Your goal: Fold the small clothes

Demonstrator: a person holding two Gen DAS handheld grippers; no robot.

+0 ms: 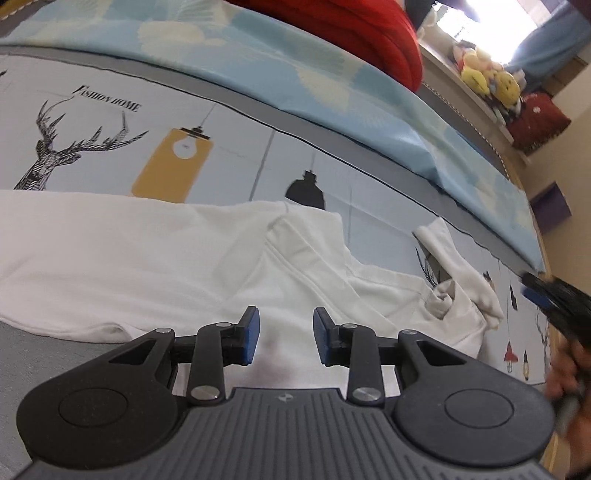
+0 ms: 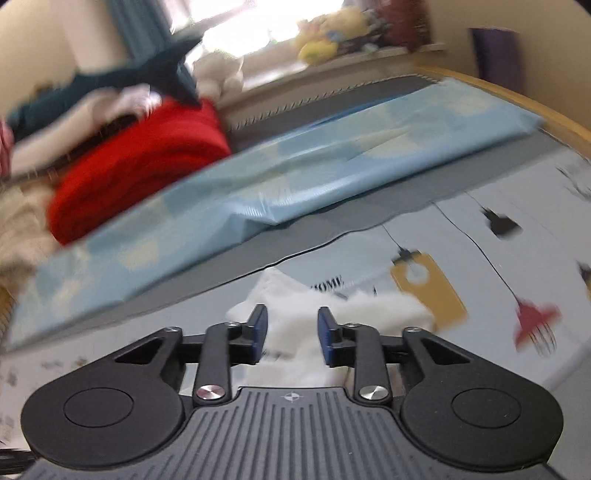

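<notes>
The bed [image 1: 229, 147] wears a pale printed sheet with deer, hanging lamps and lettering. A white garment [image 1: 147, 258] lies rumpled across its near part. Along the far side lies a folded light-blue quilt [image 1: 332, 85], and a red blanket [image 1: 369, 33] sits beyond that quilt.

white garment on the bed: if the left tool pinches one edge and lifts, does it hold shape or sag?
Likely sags: the garment lies creased and bunched, and a sleeve curls over itself, so it looks floppy. Probably light, since it is thin fabric lying flat on the sheet. The left tool is open above it; one pinch may only drag one layer.
</notes>
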